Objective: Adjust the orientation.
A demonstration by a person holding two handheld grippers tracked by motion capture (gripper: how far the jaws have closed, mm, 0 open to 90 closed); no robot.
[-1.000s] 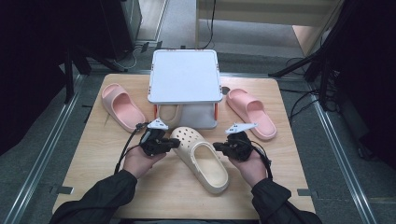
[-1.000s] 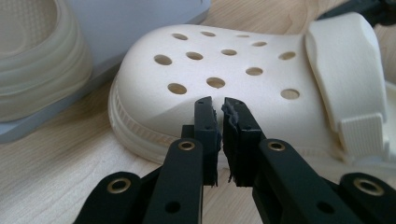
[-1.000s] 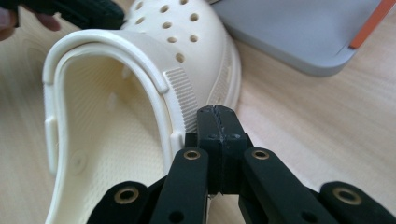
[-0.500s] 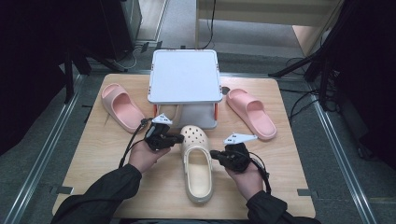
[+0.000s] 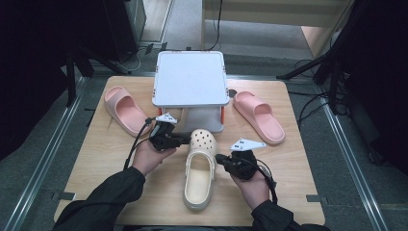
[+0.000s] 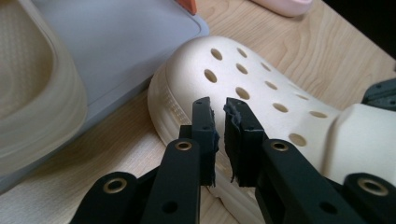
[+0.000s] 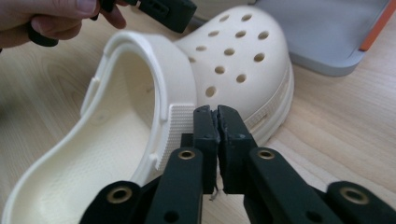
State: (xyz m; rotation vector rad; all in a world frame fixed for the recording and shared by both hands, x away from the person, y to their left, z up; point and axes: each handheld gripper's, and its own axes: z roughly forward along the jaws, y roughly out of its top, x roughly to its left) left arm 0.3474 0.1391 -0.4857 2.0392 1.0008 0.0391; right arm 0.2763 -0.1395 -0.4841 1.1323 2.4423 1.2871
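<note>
High view, progress: the cream clog point(image 5: 199, 168) lies on the wooden surface point(image 5: 298, 192), toe pointing at the grey stand point(image 5: 190, 77) and close to its base, not yet under it. My guess is that lining it up is about done and sliding it in is left.
High view, grippers: the left gripper point(image 5: 185, 140) sits at the toe's left flank and the right gripper point(image 5: 219, 159) at the clog's right side, near the strap.
High view, other shoes: one pink slide point(image 5: 122, 108) lies left of the stand and another pink slide point(image 5: 260, 115) right of it, both apart from the clog.
Left gripper view, jaws: they have just been opening and stand a narrow gap apart with nothing between them.
Left gripper view, clog: the perforated toe point(image 6: 261, 84) is just beyond the tips, touching or nearly so. A second cream shoe point(image 6: 32, 93) already rests on the stand's grey tray point(image 6: 116, 46).
Right gripper view, jaws: all but closed, having just eased a hair apart, and gripping nothing.
Right gripper view, clog: its side wall point(image 7: 233, 51) is right at the tips, where the ribbed strap end meets the sole.
</note>
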